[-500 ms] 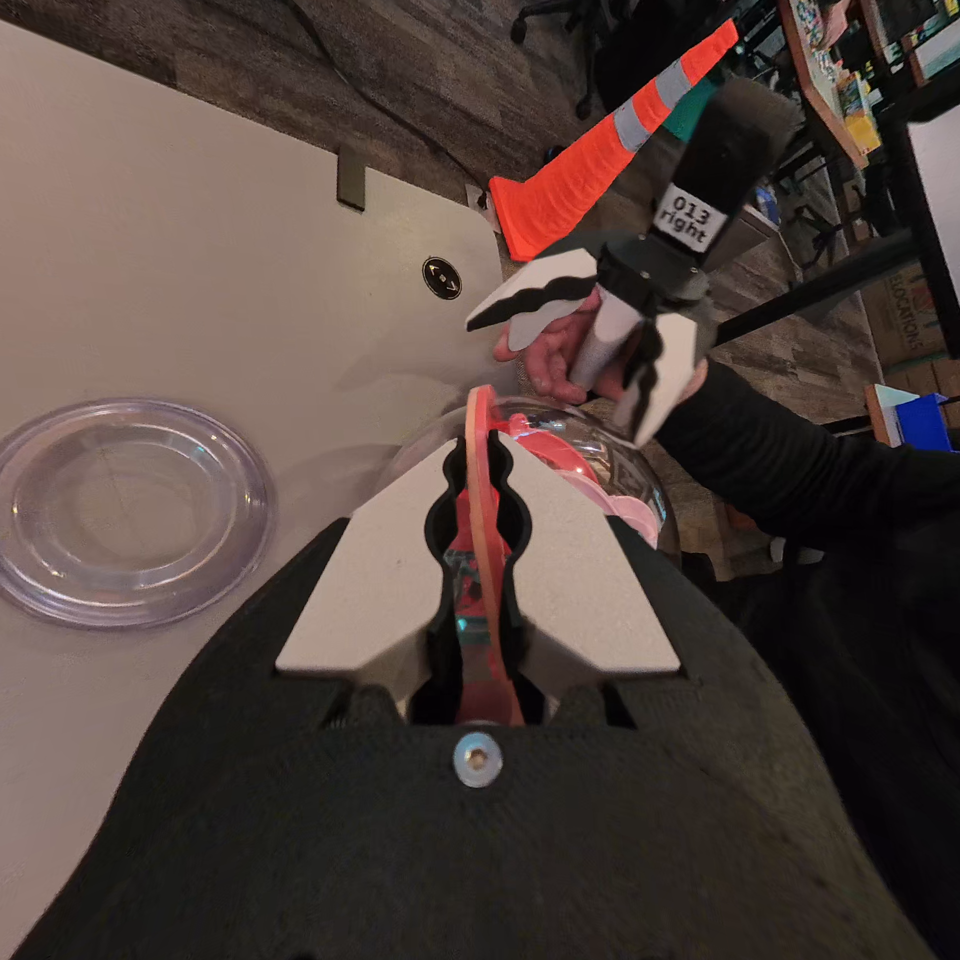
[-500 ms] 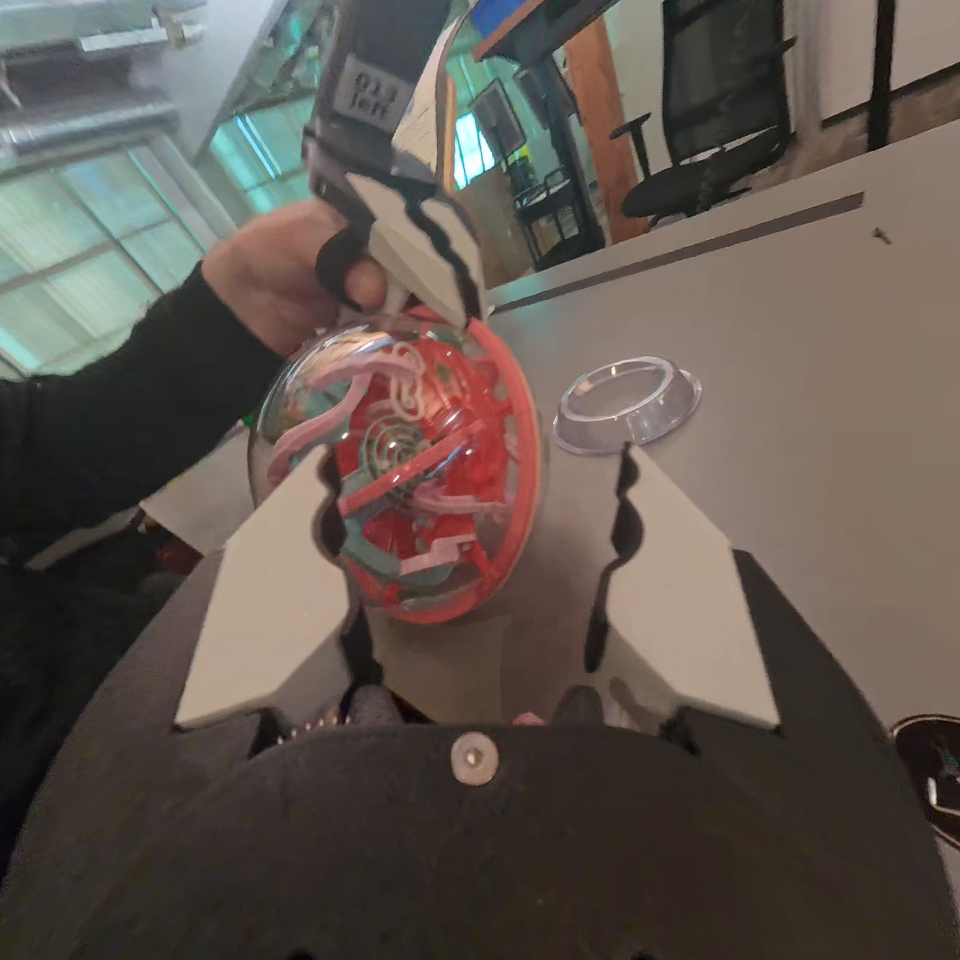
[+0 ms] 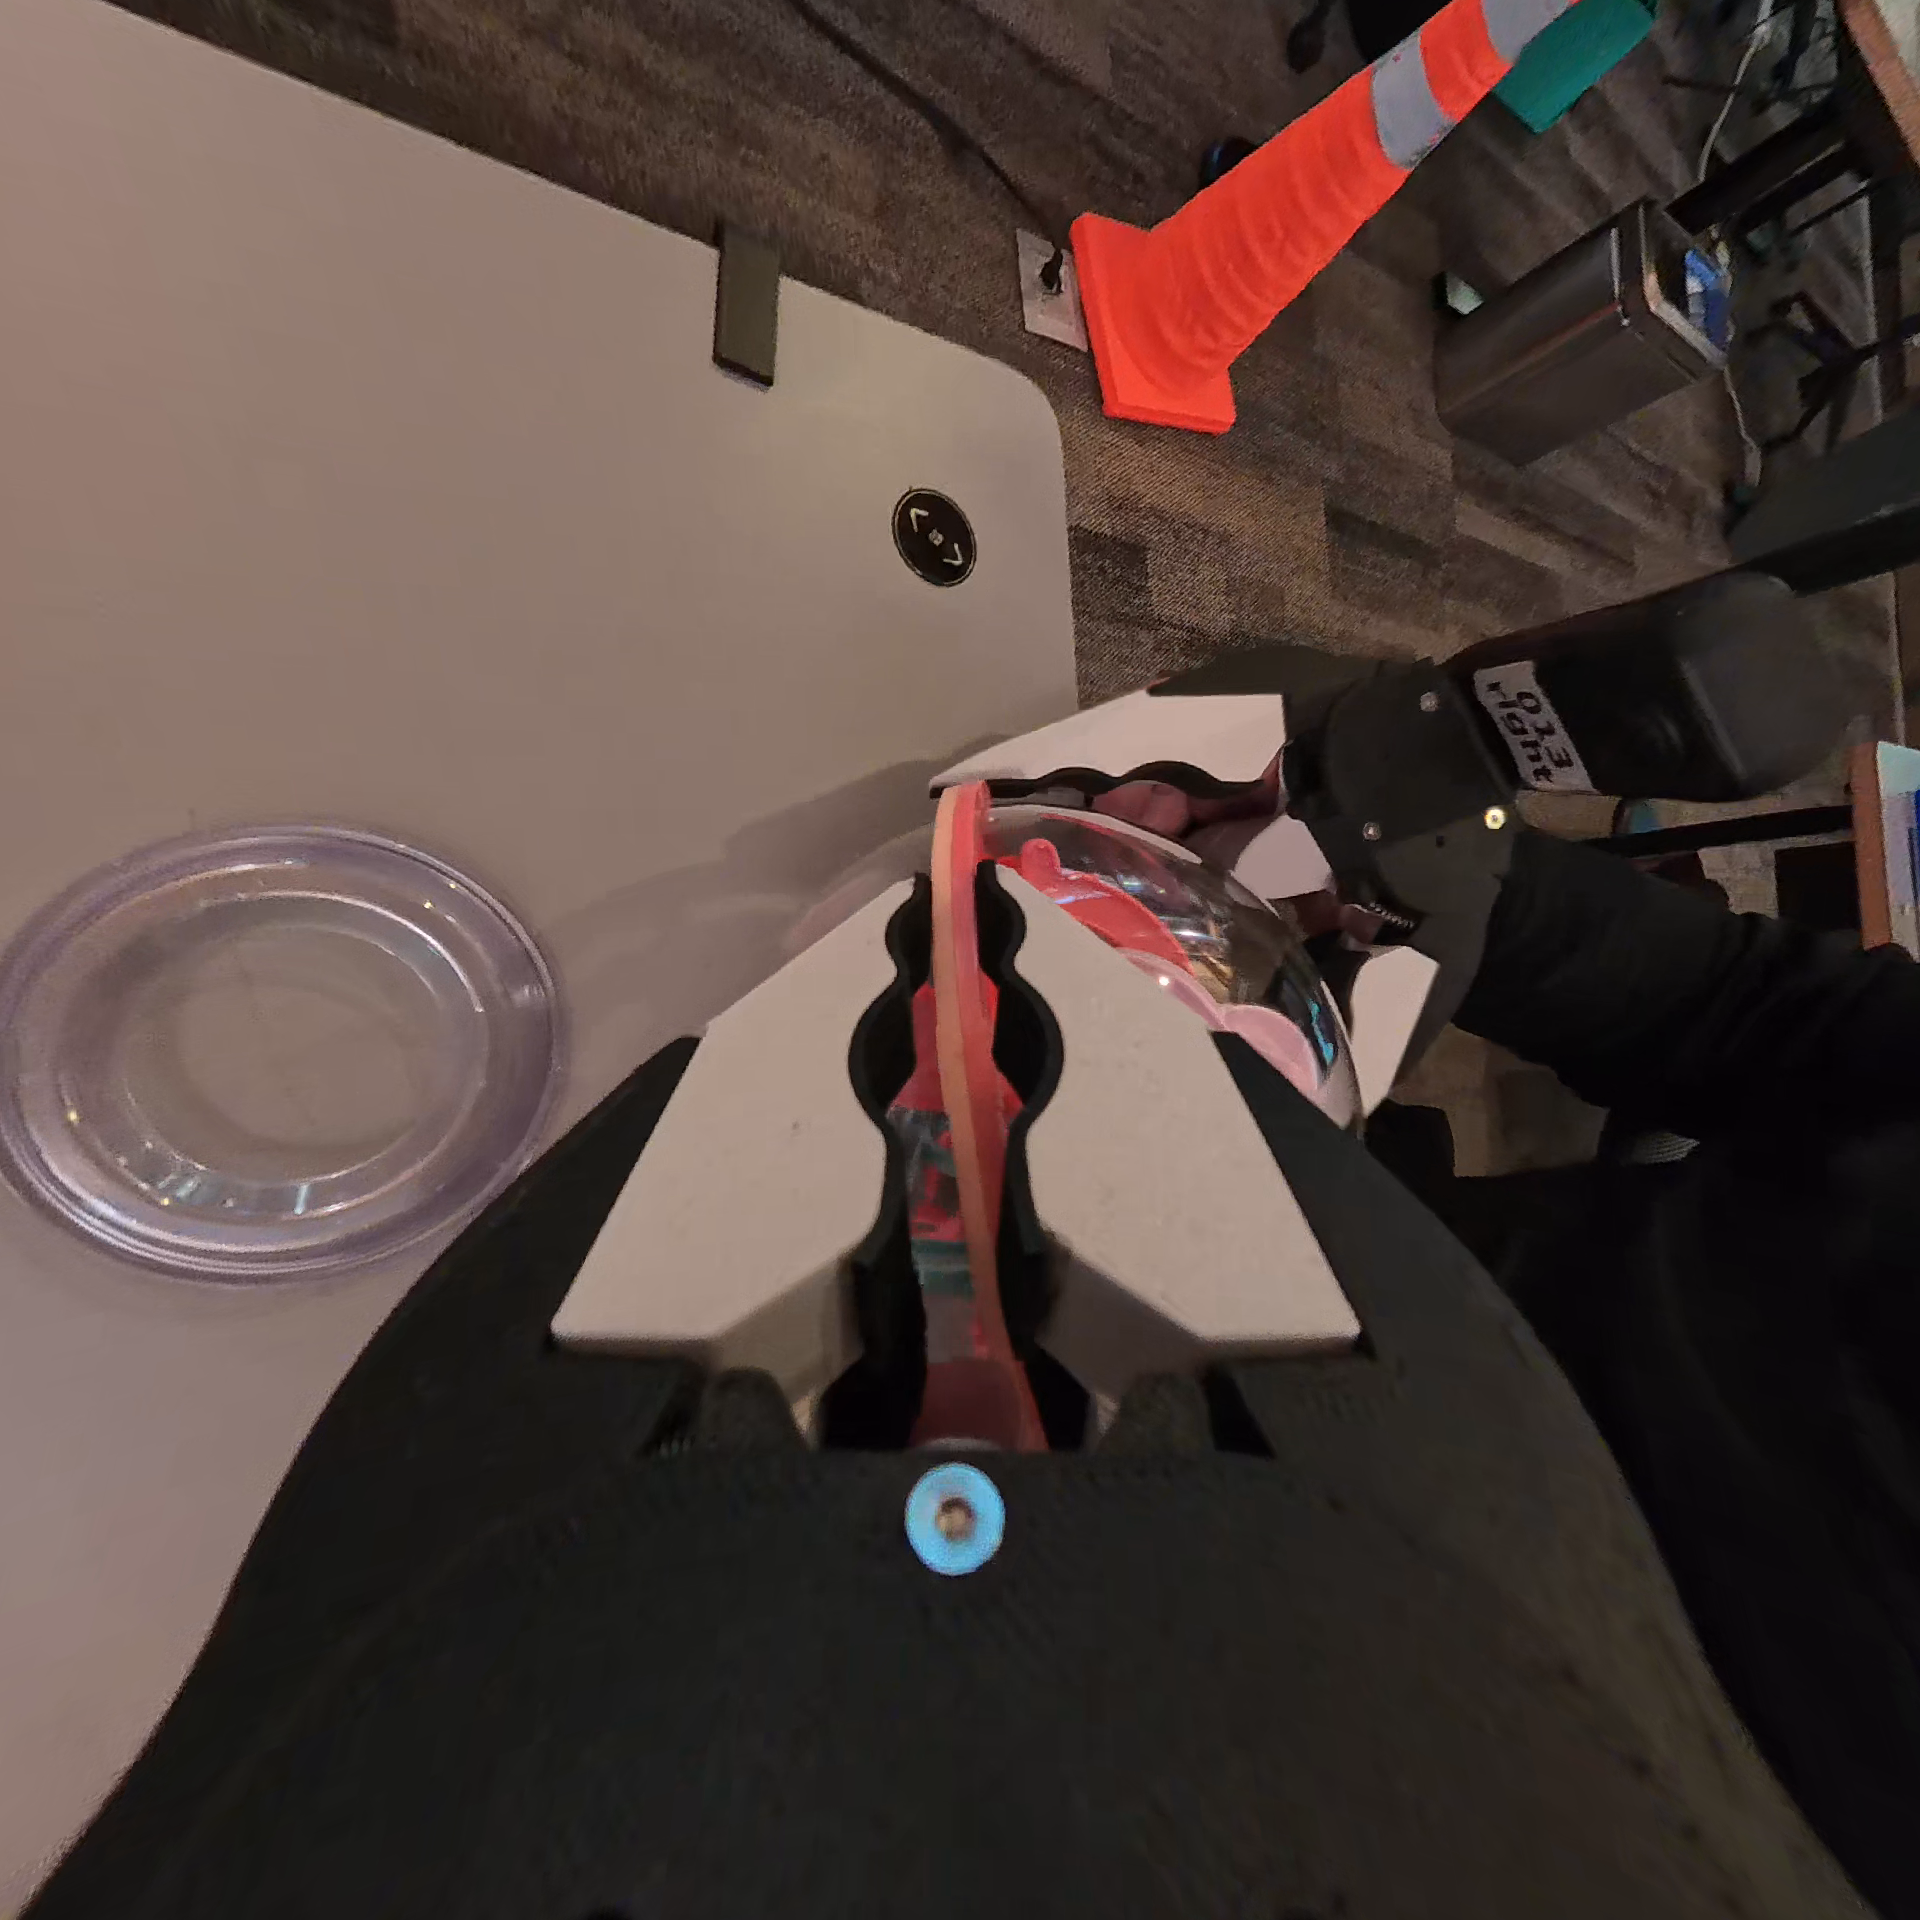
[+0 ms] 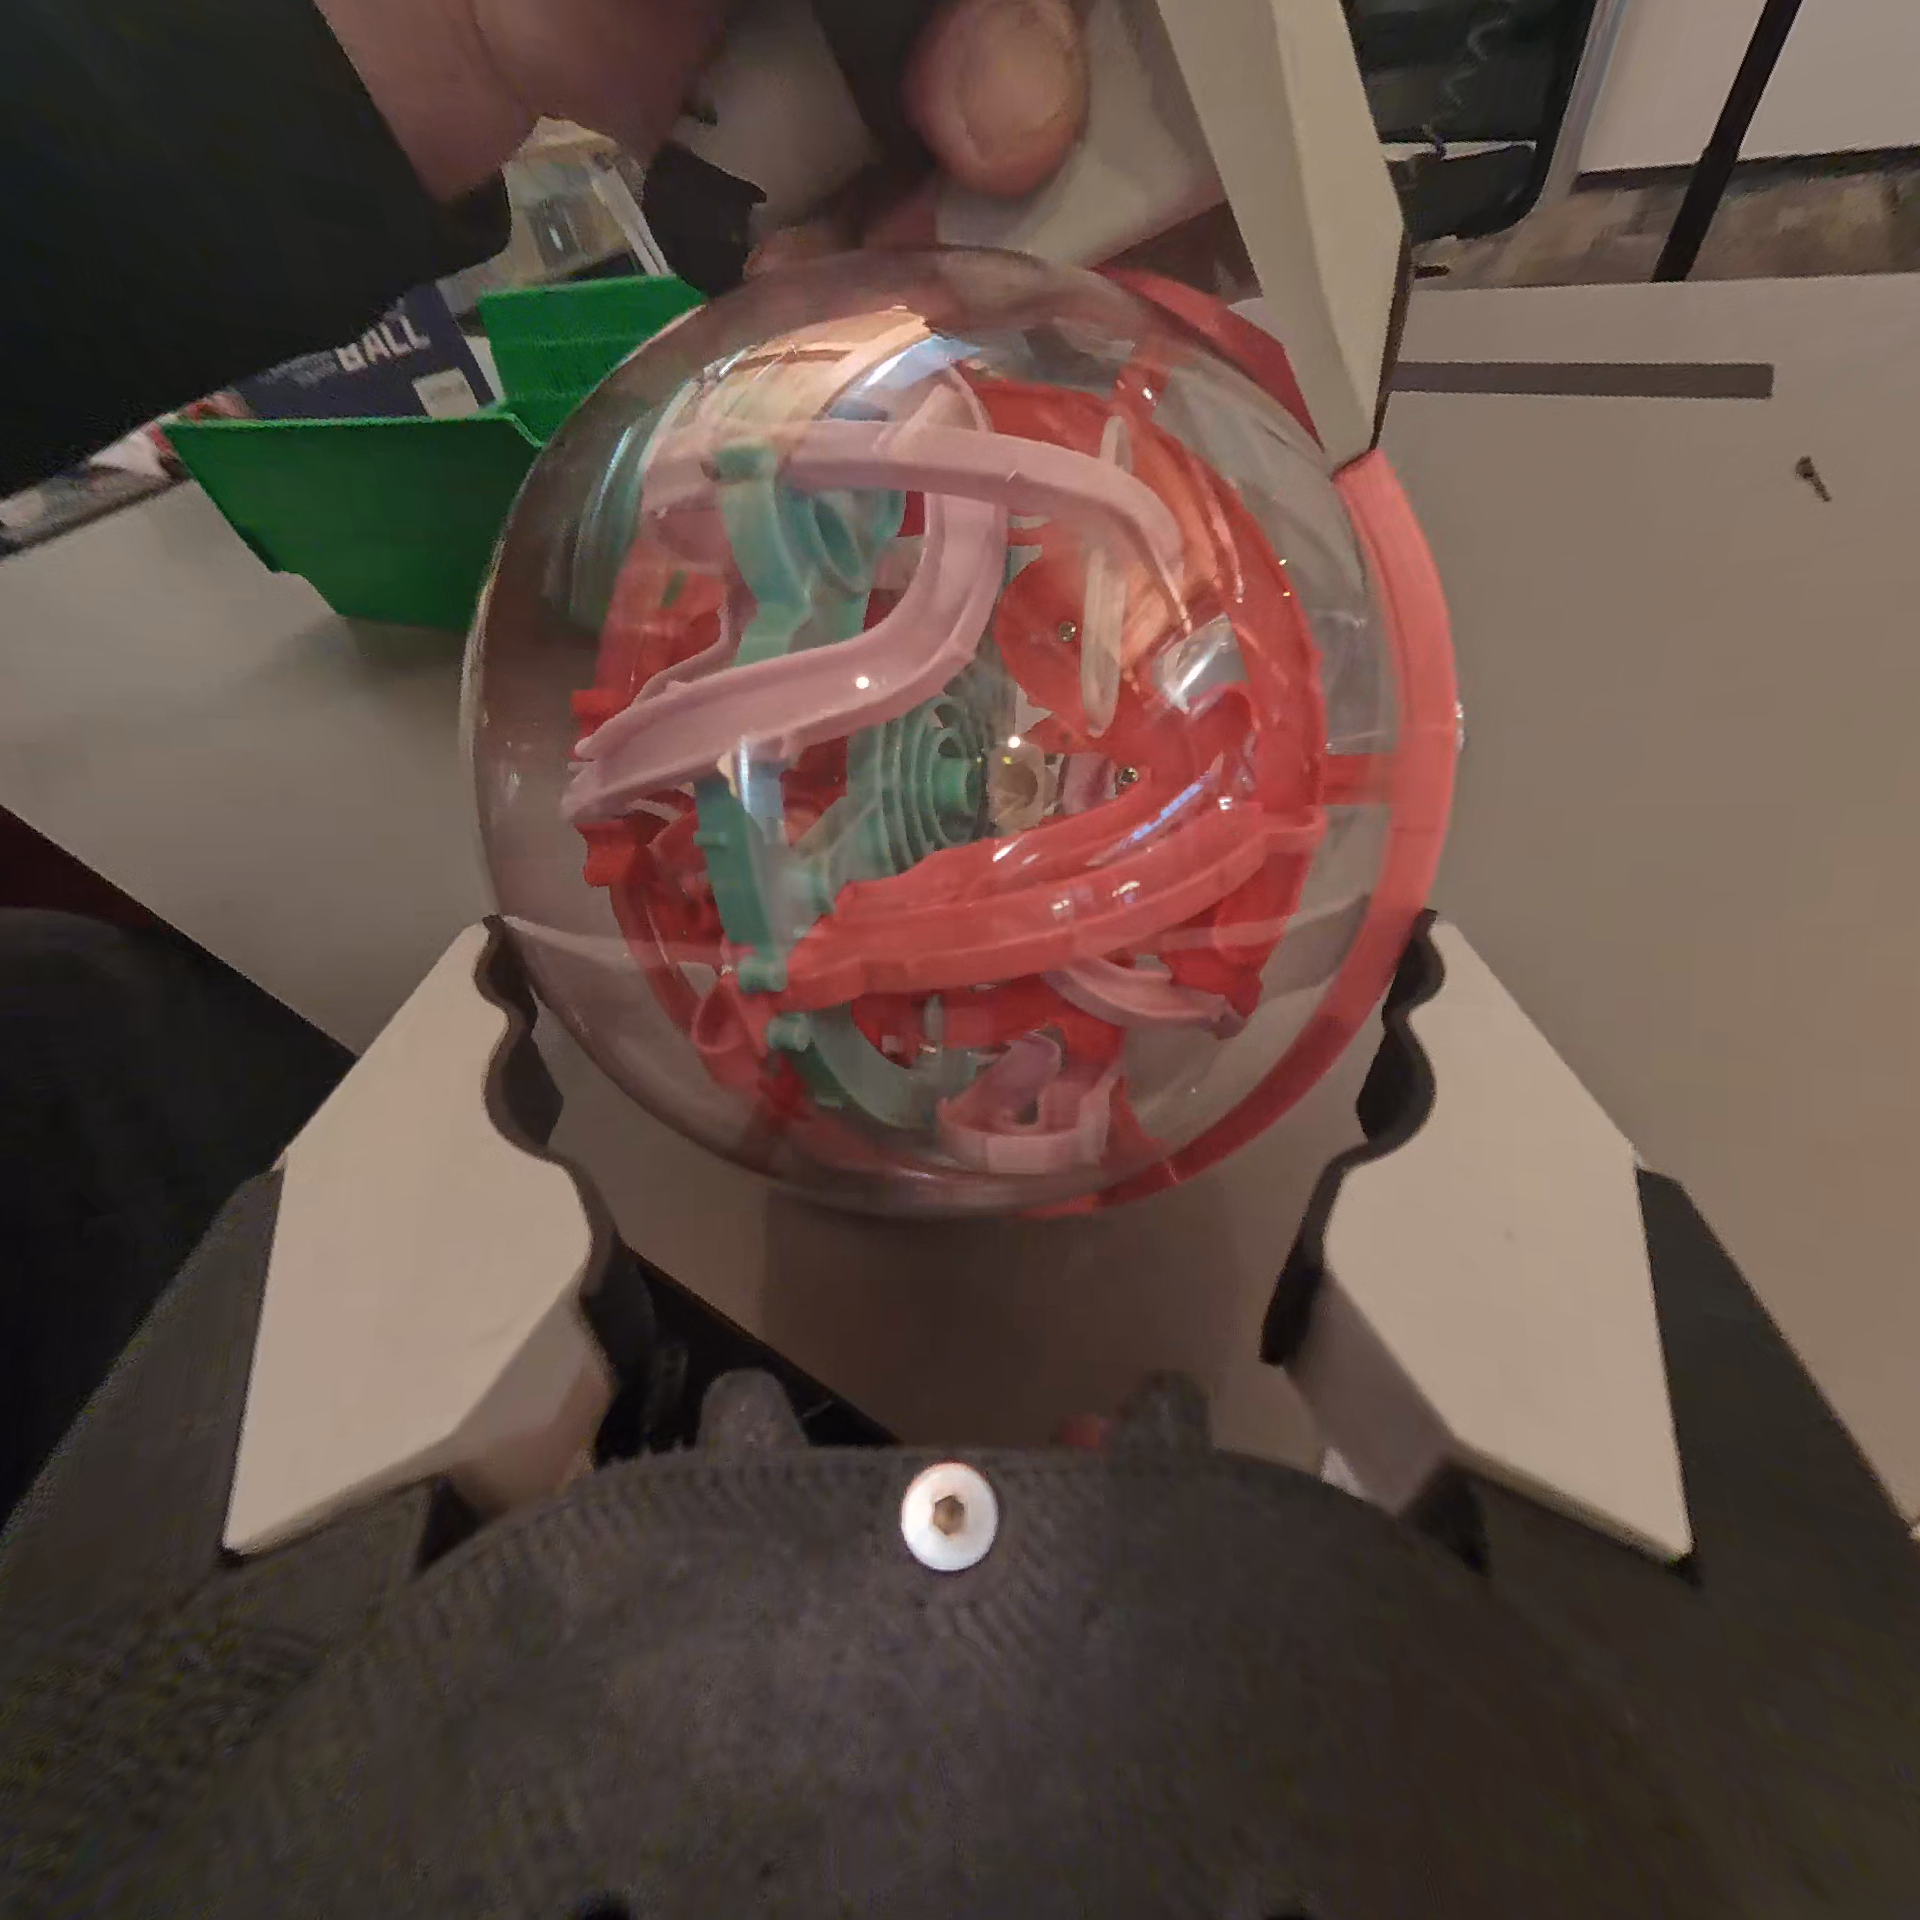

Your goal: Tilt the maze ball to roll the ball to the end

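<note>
The left gripper (image 3: 961,883) is pinching the red rim of the maze ball (image 4: 956,727), holding it above the table (image 3: 416,520). The right gripper (image 4: 961,997) is standing spread wide around the sphere. The clear stand (image 3: 275,1049) is sitting empty nearby.

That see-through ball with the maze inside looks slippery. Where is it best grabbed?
Probably by the raised red ring around the maze ball, coming edge-on as the left gripper does: its fingers pinch that rim. The smooth clear dome offers no ledge; the right gripper only straddles it.
</note>
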Demonstrator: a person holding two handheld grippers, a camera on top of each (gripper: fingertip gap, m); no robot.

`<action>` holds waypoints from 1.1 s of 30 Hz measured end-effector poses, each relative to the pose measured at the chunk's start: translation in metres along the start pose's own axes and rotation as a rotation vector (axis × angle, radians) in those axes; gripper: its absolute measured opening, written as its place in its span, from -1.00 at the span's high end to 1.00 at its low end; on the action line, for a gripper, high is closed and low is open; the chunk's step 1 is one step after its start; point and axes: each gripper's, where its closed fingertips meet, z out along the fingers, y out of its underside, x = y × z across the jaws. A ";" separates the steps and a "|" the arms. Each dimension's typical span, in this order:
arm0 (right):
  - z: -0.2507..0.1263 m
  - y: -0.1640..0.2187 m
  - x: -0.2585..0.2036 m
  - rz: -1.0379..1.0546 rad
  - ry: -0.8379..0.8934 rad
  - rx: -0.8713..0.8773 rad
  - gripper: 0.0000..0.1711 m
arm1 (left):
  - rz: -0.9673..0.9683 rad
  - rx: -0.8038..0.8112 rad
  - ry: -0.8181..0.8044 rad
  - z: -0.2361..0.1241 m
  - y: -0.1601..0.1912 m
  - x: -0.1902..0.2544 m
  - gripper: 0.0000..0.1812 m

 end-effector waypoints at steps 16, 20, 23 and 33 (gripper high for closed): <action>-0.002 0.003 0.001 0.186 -0.040 0.115 -0.81 | -0.064 -0.195 -0.042 0.020 -0.005 -0.005 0.94; 0.002 0.004 -0.003 0.257 -0.062 0.138 -0.81 | -0.080 -0.267 -0.069 0.023 -0.002 -0.009 0.95; 0.005 0.005 -0.006 0.263 -0.058 0.144 -0.81 | -0.074 -0.294 -0.087 0.023 0.000 -0.008 0.95; 0.016 0.010 -0.013 0.231 -0.027 0.090 -0.80 | -0.058 -0.327 -0.126 0.020 0.003 -0.006 0.96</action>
